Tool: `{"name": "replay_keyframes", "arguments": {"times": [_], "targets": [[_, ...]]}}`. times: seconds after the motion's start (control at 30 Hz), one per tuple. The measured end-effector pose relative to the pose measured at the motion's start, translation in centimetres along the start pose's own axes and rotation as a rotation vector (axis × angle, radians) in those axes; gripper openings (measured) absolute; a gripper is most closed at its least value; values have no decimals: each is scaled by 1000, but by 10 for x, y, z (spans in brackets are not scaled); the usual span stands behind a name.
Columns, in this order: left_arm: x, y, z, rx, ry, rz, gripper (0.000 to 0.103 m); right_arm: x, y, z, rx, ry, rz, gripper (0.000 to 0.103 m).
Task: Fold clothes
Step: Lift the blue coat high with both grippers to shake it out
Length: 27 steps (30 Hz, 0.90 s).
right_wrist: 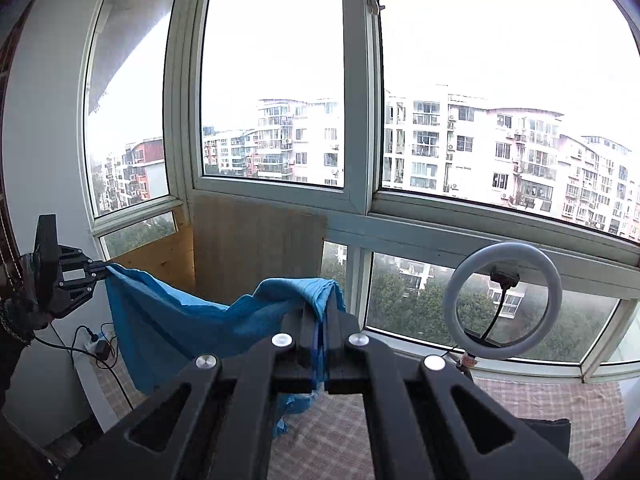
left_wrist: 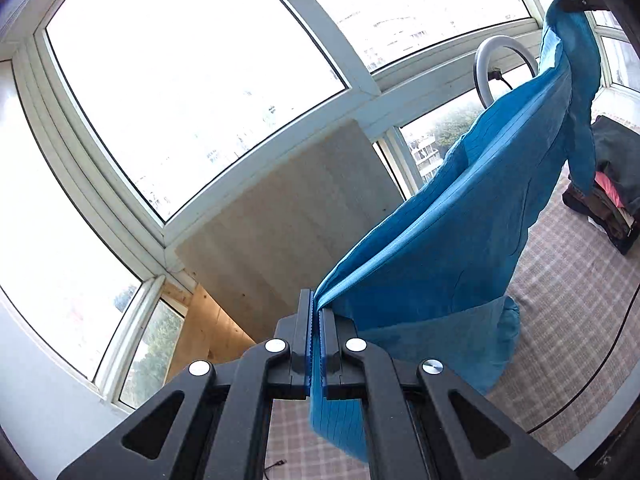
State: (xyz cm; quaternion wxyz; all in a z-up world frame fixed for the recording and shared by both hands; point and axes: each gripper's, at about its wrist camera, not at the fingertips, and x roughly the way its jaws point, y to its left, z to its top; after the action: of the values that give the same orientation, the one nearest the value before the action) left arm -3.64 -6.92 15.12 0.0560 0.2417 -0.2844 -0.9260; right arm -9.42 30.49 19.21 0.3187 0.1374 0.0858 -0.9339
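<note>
A blue garment hangs in the air, stretched between my two grippers above the checked cloth surface. My left gripper is shut on one corner of it, with fabric bunched between the pads. The other gripper shows at the top right of the left wrist view, holding the far corner. In the right wrist view my right gripper is shut on the blue garment, which sags leftward to the left gripper clamped on its other end.
Large windows surround the space. A ring light on a stand is at the right. A pile of dark folded clothes lies on the checked tablecloth. A wooden board leans under the window. Cables and a plug hang at left.
</note>
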Motion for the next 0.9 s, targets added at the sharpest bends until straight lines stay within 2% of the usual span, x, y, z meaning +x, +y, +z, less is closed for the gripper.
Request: {"name": "replay_keyframes", "arguments": {"times": [0.17,0.27,0.4,0.5,0.6,0.73,0.9], "targets": [[-62,70,58,65,-162,102,2,-75,48,105,-72,-178,-143,1],[-90,92,71,114,-216,132,2,-116,73,150,-86,-264,-203,1],[-116,106,76,186,-263,147,2,-141,101,183,-113,-305,-292,1],[-111,99,68,234,-251,106,2,-148,114,196,-122,-314,-347,1],[-105,93,59,281,-239,64,2,-132,115,190,-134,-291,-403,1],[-90,81,50,340,-214,7,3,-66,81,167,-93,-177,-406,1],[10,40,49,369,-86,-70,3,25,36,134,-46,-30,-405,1]]}}
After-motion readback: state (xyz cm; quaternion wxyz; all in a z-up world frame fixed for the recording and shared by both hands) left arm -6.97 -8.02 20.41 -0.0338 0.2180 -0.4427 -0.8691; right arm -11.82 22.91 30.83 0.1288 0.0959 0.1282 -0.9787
